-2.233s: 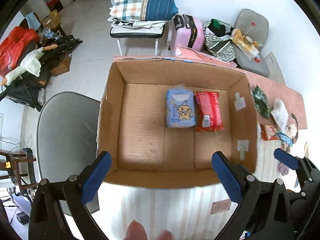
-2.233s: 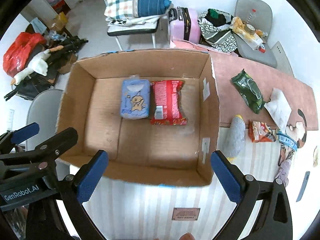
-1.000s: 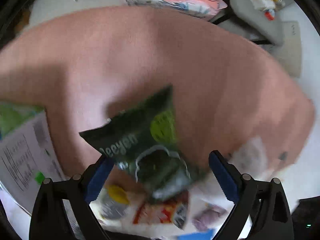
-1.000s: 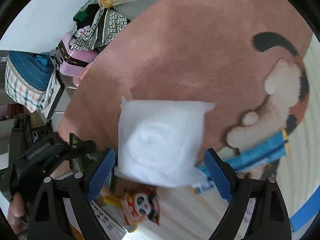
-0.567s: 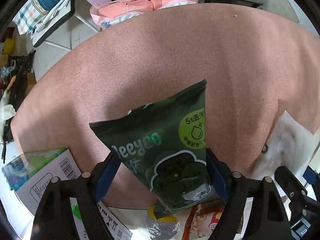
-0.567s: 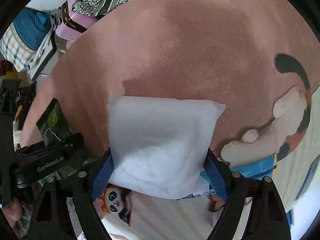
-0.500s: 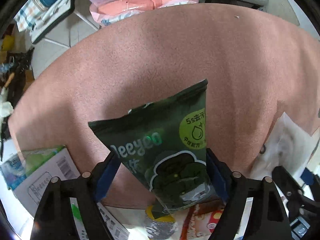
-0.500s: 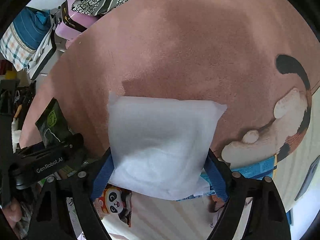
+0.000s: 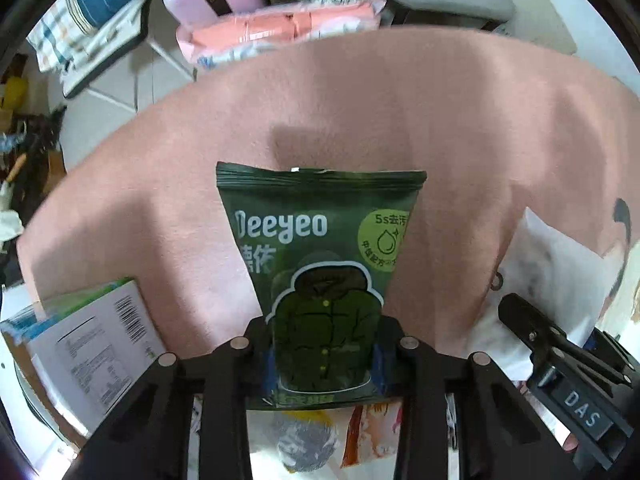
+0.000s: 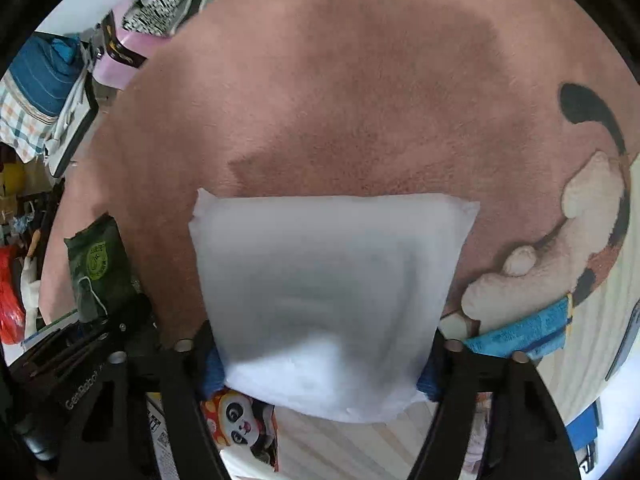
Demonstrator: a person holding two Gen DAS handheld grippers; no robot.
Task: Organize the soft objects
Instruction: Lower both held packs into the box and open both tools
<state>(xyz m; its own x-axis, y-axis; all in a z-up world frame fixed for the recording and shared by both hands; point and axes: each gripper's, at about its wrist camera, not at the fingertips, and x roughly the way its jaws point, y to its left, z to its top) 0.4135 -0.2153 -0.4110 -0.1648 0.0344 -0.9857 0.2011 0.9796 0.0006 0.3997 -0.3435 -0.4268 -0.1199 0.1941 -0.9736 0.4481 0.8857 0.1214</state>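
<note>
My left gripper [image 9: 324, 364] is shut on the lower end of a dark green Deeyeo wipes pack [image 9: 320, 264], which stands up from the pink rug [image 9: 360, 92]. My right gripper [image 10: 320, 368] is shut on the lower edge of a white soft pack [image 10: 328, 280] over the same rug [image 10: 340, 80]. The green pack [image 10: 98, 268] and the left gripper's body also show at the left of the right wrist view. The white pack [image 9: 560, 264] and the right gripper's body show at the right of the left wrist view.
A cardboard box corner with a barcode label [image 9: 88, 344] sits at lower left. A panda snack bag [image 10: 240, 424] and a grey plush [image 9: 304, 444] lie under the grippers. A blue strip [image 10: 524, 332] lies on the cat-patterned mat. A chair, suitcase and bags stand beyond the rug.
Both grippers have closed from wide open onto their packs. The green pack now stands straight in the left jaws; the white pack is squeezed at its lower edge.
</note>
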